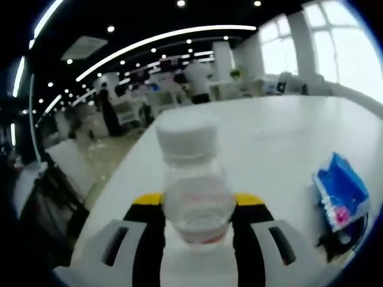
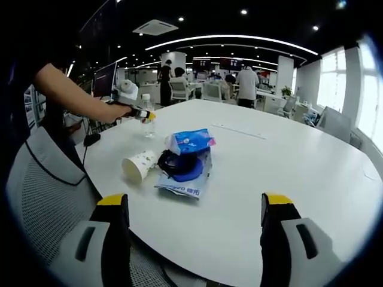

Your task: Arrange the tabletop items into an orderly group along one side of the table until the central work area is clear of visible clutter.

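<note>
Clear white-capped bottle [image 1: 194,185], upright between left gripper [image 1: 197,206] jaws; paper cup [image 2: 139,165] on side, blue packets [image 2: 187,156] ahead of right gripper [image 2: 194,209]

A white table [image 2: 287,173] with a rounded edge carries the things. A paper cup [image 2: 139,165] lies on its side near the edge, mouth toward that edge. Just beside it a flat blue-and-white packet [image 2: 187,184] lies on the tabletop, with a dark blue round thing [image 2: 179,165] on it and a blue tissue pack [image 2: 190,141] at its far end. Farther along, well apart, a clear bottle [image 2: 147,124] with a white cap stands upright.
</note>
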`<state>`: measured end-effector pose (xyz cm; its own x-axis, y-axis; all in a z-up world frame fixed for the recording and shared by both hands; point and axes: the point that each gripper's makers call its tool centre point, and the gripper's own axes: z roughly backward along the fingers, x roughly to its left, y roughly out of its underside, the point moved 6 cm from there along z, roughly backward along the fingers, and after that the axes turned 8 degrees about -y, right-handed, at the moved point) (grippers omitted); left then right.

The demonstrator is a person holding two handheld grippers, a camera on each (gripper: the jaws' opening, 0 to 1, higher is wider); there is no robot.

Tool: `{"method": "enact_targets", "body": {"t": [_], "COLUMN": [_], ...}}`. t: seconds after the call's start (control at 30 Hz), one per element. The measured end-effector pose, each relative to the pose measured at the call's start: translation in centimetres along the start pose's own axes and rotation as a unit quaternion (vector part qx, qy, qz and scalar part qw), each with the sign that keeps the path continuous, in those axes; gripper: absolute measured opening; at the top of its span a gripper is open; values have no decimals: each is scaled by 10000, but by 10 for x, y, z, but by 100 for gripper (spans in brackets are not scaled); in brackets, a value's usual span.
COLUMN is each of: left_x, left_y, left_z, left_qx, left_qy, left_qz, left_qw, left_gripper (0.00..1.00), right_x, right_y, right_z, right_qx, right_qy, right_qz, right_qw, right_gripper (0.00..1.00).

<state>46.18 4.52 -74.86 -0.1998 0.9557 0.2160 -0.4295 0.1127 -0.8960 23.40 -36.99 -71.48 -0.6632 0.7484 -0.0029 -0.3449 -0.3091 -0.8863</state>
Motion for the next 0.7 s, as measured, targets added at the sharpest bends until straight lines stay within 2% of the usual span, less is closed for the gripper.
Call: {"method": "enact_targets", "body": {"t": [0.37, 0.7], "left_x": [7, 9], "left_y": [2, 1], "left_z": [-1, -2], "left_qx": [56, 38], "left_qy": [-89, 106], "left_qz": [307, 253], "left_qw": [9995, 9996], "left_gripper": [41, 41], "right_x": [0, -1], "right_y": [0, -1], "right_z": [0, 0], "right_qx": [-2, -29], "right_qy": [12, 16], "right_qz": [-2, -12], "right_qw": [10000, 10000], "right_gripper": [91, 91]}}
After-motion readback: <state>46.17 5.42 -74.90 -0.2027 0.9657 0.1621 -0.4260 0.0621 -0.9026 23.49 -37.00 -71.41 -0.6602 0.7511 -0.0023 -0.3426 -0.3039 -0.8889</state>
